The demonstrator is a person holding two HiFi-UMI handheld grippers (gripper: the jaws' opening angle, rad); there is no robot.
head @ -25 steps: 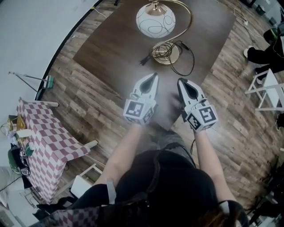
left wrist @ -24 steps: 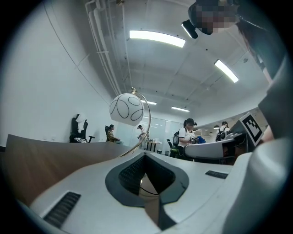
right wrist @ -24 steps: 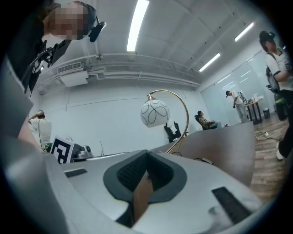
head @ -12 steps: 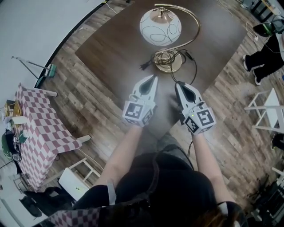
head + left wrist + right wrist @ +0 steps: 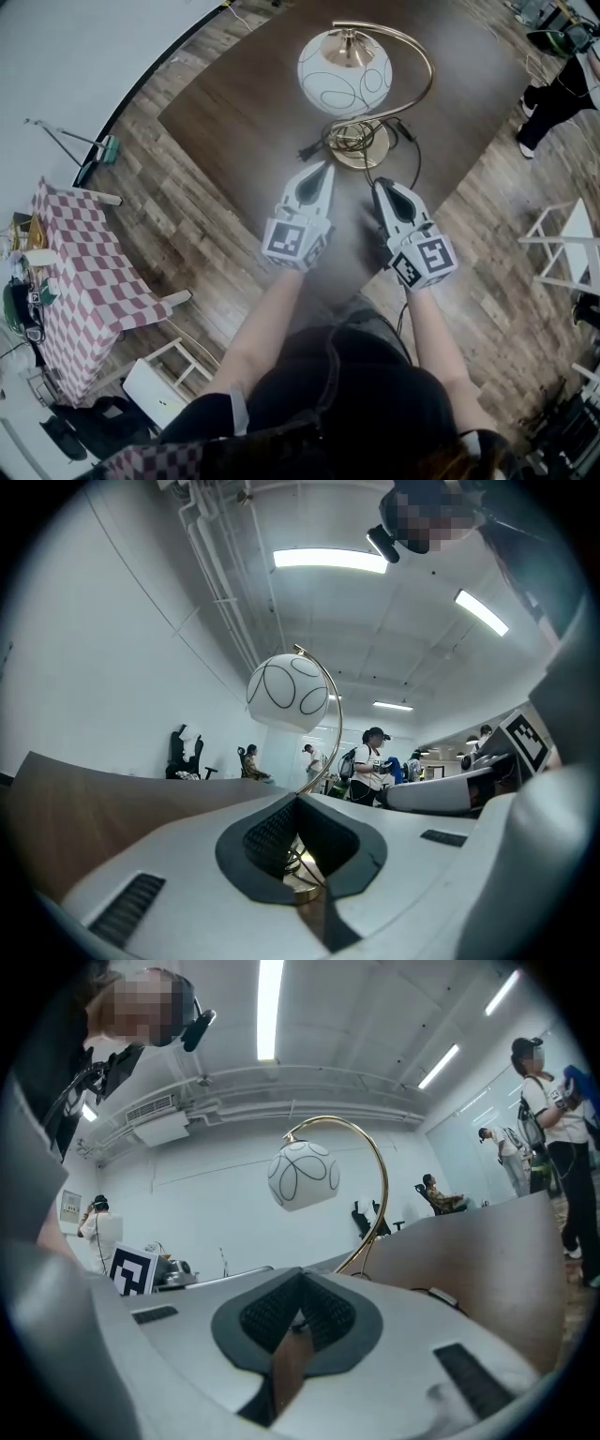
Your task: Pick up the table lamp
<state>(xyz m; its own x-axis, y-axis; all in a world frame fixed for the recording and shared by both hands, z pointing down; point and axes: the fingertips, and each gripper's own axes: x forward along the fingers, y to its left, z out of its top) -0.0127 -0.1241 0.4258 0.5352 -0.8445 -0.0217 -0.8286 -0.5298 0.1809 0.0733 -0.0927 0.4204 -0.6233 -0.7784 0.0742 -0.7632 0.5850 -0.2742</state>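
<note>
The table lamp stands on the dark wooden table (image 5: 234,103). It has a white globe shade (image 5: 344,71) with black line patterns, a curved gold arm (image 5: 427,66) and a round gold base (image 5: 361,142). Its black cord is coiled on the base and the plug (image 5: 305,150) lies to the left. My left gripper (image 5: 326,169) is shut and empty, its tip just short of the base. My right gripper (image 5: 381,185) is also shut and empty, a little nearer to me. The shade (image 5: 288,692) hangs ahead in the left gripper view, and the shade (image 5: 303,1175) also shows in the right gripper view.
A table with a red-checked cloth (image 5: 84,281) stands on the floor at the left. A white frame (image 5: 562,244) stands at the right, with a person's legs (image 5: 553,94) beyond it. Several people (image 5: 370,761) move about in the background. The table's near corner is under my grippers.
Both grippers have moved forward toward the lamp's base and stayed shut. The lamp now sits nearer to their tips in the head view.
</note>
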